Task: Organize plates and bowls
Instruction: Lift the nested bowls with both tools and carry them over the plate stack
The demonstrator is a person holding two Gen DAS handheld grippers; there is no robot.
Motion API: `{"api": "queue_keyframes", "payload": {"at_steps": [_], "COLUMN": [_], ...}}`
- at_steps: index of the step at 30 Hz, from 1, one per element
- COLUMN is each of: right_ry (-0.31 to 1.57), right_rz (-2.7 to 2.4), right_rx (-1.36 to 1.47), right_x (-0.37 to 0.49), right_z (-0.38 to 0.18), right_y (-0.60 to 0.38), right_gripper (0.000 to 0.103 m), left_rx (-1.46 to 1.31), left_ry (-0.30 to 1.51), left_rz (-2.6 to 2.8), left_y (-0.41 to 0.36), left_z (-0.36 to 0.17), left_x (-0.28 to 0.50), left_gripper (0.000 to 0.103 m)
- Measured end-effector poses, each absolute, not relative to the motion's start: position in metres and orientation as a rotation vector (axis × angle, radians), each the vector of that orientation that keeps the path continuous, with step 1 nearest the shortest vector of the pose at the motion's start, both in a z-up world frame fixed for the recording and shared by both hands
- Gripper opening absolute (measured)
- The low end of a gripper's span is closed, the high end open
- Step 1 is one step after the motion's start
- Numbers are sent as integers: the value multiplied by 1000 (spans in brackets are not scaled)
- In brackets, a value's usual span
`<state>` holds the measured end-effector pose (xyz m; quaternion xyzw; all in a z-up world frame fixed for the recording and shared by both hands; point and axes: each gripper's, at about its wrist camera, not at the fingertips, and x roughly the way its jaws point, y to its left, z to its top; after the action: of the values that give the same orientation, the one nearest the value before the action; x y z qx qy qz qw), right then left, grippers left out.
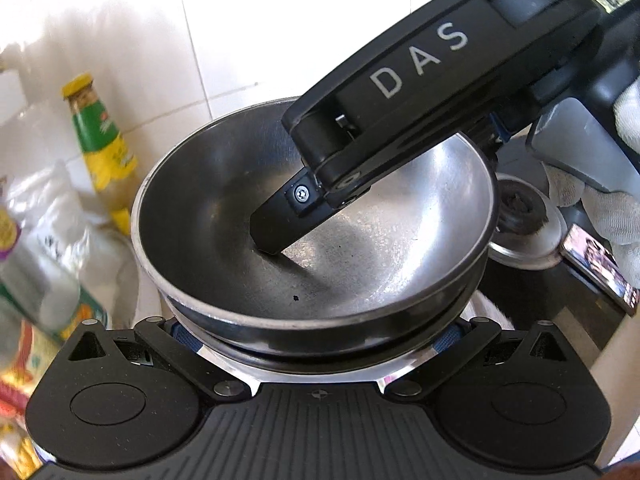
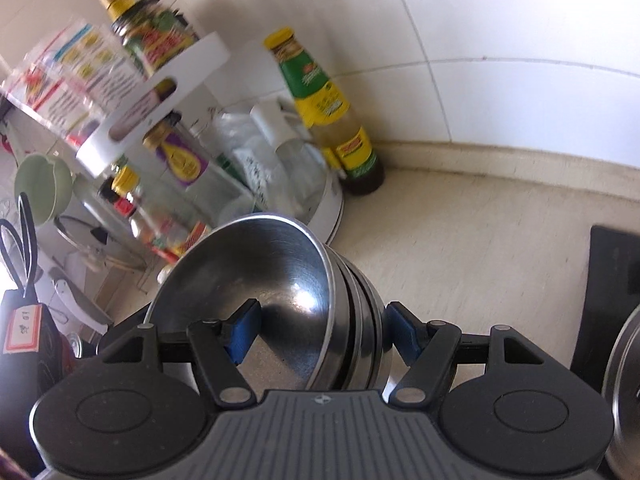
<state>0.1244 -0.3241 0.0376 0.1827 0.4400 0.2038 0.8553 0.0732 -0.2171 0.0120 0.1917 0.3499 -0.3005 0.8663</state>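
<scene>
While both grippers are clamping the same nest of steel bowls (image 2: 280, 304), the stack is hanging clear of the counter (image 2: 460, 248), tipped on its side in the right wrist view, above the stretch of counter near the back edge by the wall.

The right gripper (image 2: 320, 332) is pinching the stack through its wall: one blue pad (image 2: 244, 330) is pressing inside the top bowl, the other (image 2: 404, 334) against the outside of the lowest one. In the left wrist view that same tool is reaching down into the bowl from the upper right, held by a gloved hand (image 1: 600, 184).

The left gripper (image 1: 316, 336) is meeting the stack at its near rim (image 1: 320, 326); its pads are hidden under the bowls, so I cannot tell whether they are squeezing or merely cradling.

The risk, as I judge it, is slipping: smooth nested steel could slide apart if the stack is tilting further, and the loose bowls would be dropping toward the sauce bottle (image 2: 324, 112) and the white rack (image 2: 152, 100) crowding the counter's back corner. Two hands pulling unevenly could also be twisting the bowls out of the pads.
</scene>
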Motion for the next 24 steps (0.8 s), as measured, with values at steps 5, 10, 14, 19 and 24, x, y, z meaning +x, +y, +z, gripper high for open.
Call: {"api": "queue_keyframes", "payload": {"at_steps": [5, 10, 14, 19, 24], "right_ry": [964, 999, 1021, 1047, 1068], "right_rz": [404, 375, 352, 315, 299], "right_rx": [403, 434, 455, 463, 447], "right_x": [104, 88, 81, 81, 84], "right_z": [27, 14, 0, -18, -33], "right_y": [-305, -291, -284, -280, -279], "right_gripper": [79, 80, 79, 79, 79], "left_rx": [397, 409, 418, 424, 439], "left_ry": [775, 818, 846, 882, 912], "left_rz": [-653, -682, -694, -694, -681], "left_y": [-189, -169, -160, -158, -156], "left_z": [8, -2, -15, -38, -61], "left_x": [53, 39, 29, 36, 41], "left_gripper": [103, 103, 103, 103, 103]}}
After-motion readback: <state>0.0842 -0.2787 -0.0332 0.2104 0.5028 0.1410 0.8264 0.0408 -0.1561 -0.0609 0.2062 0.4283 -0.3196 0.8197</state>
